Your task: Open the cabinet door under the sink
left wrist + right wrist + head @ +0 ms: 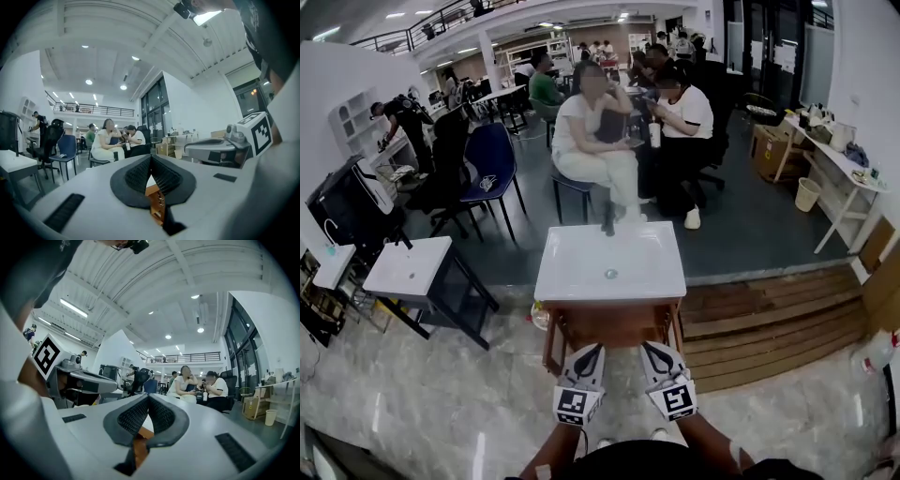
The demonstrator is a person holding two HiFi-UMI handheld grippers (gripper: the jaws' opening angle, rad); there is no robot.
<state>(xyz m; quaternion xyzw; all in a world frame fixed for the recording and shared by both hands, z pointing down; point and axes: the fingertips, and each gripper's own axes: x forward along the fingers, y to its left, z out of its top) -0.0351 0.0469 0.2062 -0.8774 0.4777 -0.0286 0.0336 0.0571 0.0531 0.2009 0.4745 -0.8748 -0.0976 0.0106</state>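
A white sink point(609, 262) sits on a brown wooden cabinet point(614, 326) at the middle of the head view; its front is seen steeply from above, so I cannot tell how the door stands. My left gripper point(594, 348) and right gripper point(648, 346) are side by side just in front of that cabinet, pointing level at it. Both are shut with nothing held. In the left gripper view the left gripper point(151, 160) has its pads together, with cabinet wood point(155, 200) below them. The right gripper point(148, 399) looks the same, over cabinet wood point(139, 446).
A smaller white sink stand point(408, 267) is at the left. Wooden steps point(769, 319) lie to the right of the cabinet. A bottle point(538, 317) lies by the cabinet's left leg. Seated people point(591, 141) and a blue chair point(490, 159) are beyond the sink.
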